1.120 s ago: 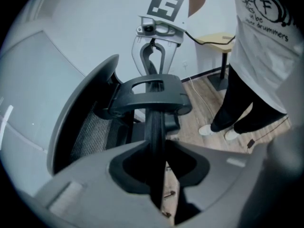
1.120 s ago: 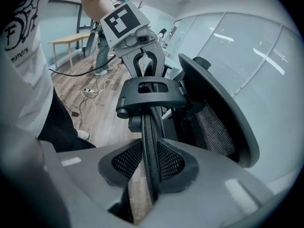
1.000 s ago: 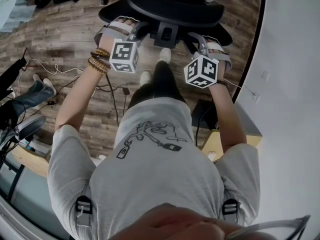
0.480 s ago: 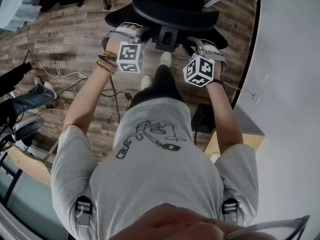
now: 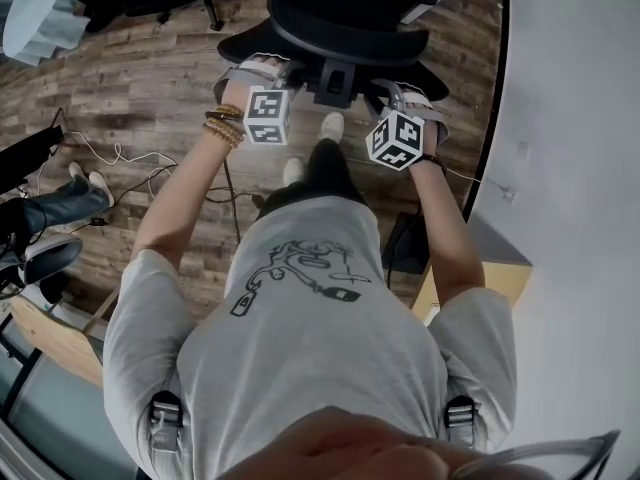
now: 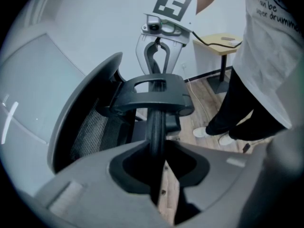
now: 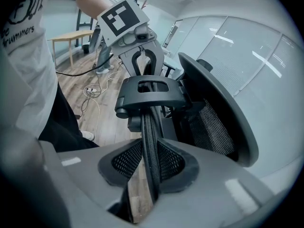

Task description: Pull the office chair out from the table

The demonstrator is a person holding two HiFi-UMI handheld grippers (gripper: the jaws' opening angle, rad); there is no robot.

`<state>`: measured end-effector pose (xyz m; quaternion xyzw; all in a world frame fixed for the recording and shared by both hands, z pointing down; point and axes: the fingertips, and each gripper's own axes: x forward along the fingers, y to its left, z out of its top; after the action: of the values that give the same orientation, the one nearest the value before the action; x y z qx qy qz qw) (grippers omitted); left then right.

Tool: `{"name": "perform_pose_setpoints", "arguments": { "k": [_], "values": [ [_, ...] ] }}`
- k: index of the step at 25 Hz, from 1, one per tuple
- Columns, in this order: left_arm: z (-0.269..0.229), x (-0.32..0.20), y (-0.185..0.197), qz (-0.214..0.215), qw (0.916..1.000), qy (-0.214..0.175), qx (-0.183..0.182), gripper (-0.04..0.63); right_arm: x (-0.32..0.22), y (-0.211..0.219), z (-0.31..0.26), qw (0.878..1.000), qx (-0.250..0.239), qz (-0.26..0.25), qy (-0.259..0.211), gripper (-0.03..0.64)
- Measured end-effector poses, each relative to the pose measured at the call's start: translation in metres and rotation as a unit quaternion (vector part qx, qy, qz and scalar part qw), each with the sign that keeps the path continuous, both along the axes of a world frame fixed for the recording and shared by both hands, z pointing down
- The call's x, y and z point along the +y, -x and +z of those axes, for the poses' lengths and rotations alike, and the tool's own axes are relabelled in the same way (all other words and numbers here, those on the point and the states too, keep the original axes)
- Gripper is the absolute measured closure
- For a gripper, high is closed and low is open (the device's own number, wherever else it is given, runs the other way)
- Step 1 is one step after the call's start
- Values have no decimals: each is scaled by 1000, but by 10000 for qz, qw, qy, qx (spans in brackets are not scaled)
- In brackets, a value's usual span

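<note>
Black rim (image 7: 150, 127) of chair (image 5: 340, 30) pinched in left claw (image 6: 156, 156) and right claw (image 7: 149, 158) | chair ahead of both | pull: straight backward, evenly.

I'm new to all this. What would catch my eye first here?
From above, a person in a grey T-shirt fills the middle. The left gripper and right gripper, each topped by a black-and-white marker cube, are clamped on the thin rim of the black office chair at the top. Cables trail over the wood floor at the left.
</note>
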<state>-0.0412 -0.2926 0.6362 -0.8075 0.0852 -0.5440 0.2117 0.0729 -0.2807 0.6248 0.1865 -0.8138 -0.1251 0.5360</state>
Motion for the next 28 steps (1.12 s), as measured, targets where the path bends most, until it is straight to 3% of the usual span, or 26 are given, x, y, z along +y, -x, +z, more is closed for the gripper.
{"name": "perform_pose_setpoints", "arguments": {
  "k": [15, 28],
  "values": [
    [8, 105, 15, 108, 9999, -80, 46, 494, 110, 16, 14, 9997, 125, 175, -144, 511],
    [-10, 115, 20, 78, 9999, 30, 70, 495, 117, 20, -4, 9996, 243, 171, -11, 509]
  ]
}}
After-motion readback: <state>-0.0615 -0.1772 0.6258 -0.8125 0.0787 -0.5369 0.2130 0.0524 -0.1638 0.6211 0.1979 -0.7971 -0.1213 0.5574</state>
